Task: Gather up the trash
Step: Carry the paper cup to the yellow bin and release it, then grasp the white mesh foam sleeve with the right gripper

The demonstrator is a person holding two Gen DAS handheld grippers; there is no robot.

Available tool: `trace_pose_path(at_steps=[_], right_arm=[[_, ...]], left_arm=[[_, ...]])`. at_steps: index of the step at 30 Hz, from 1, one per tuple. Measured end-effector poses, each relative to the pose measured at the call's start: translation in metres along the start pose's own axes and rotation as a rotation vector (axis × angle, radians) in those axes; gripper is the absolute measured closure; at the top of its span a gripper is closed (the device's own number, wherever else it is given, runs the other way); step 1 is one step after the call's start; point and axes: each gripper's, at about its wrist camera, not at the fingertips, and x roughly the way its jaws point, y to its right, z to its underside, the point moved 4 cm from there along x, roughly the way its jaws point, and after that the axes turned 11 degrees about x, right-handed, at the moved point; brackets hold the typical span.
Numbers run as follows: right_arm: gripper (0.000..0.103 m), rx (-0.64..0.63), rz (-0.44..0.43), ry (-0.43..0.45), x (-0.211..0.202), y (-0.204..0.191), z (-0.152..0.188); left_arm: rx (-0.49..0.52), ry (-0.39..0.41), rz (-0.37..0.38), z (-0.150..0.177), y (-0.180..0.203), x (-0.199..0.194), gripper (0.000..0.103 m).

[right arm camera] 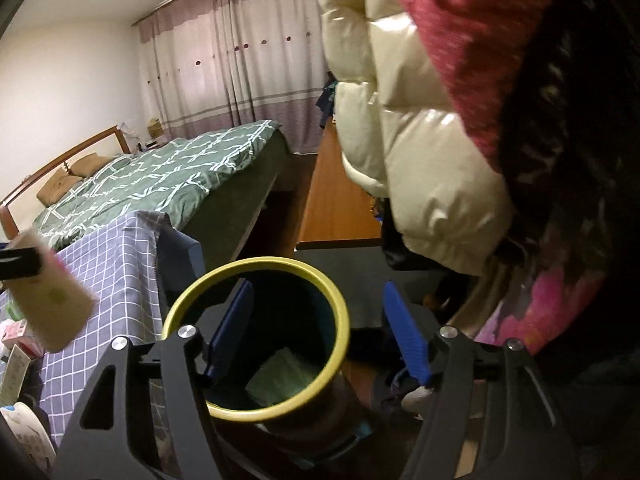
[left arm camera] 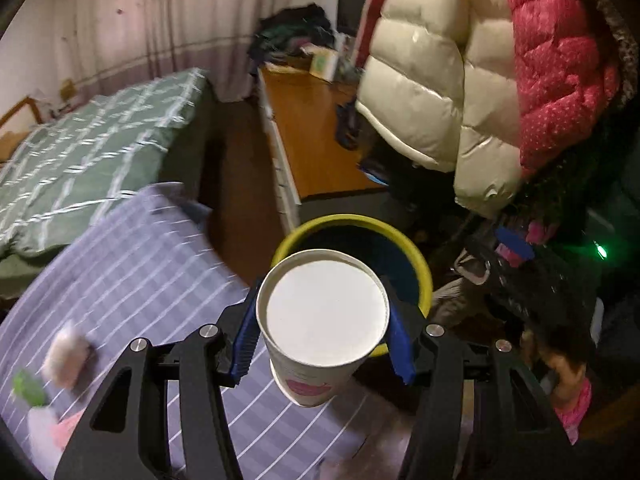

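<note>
One paper cup (left arm camera: 324,320) sits clamped between the blue pads of the left gripper (left arm camera: 322,330), its white base turned toward the camera and a pink mark on its side. Just past it stands one bin (left arm camera: 424,272) with a yellow-green rim, partly covered by the cup. The right gripper (right arm camera: 316,330) holds nothing, its jaws spread apart over that same bin (right arm camera: 200,292), where one pale green wad (right arm camera: 280,380) lies, too dim to name. One checked grey-purple tablecloth (left arm camera: 132,280) carries blurred small items. At the right view's left edge the cup (right arm camera: 52,300) shows, smeared by motion. Farther off are one bed with a green quilt (right arm camera: 160,176), two puffy jackets (left arm camera: 480,92), cream and red, and curtains (right arm camera: 240,60).
</note>
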Motion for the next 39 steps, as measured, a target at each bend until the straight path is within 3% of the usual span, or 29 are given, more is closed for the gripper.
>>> trace_pose_path(at_steps=[6,8,13,20,28,31,39], right_arm=[[0.035,0.006,0.023,0.019,-0.010,0.016,-0.003],[0.034,0.007,0.037,0.035,-0.015,0.019,-0.005],[0.034,0.008,0.044,0.045,-0.020,0.022,-0.005],[0.033,-0.003,-0.006,0.006,-0.010,0.005,0.004],[0.033,-0.077,-0.089,-0.042,-0.005,-0.055,0.019],[0.032,-0.124,-0.133,-0.059,-0.005,-0.089,0.026],[0.032,-0.231,-0.313,-0.133,-0.012,-0.192,0.047]], left_arm=[[0.013,-0.039,0.015,-0.035,0.017,0.069,0.047],[0.000,-0.043,0.009,-0.043,0.016,0.087,0.025],[-0.064,-0.040,0.019,-0.049,0.007,0.089,0.023],[-0.067,0.086,-0.053,-0.027,-0.014,-0.002,0.012],[-0.201,0.205,-0.229,0.055,-0.080,-0.113,0.008],[-0.261,0.240,-0.316,0.098,-0.106,-0.153,0.006],[-0.383,0.267,-0.694,0.222,-0.175,-0.250,0.005]])
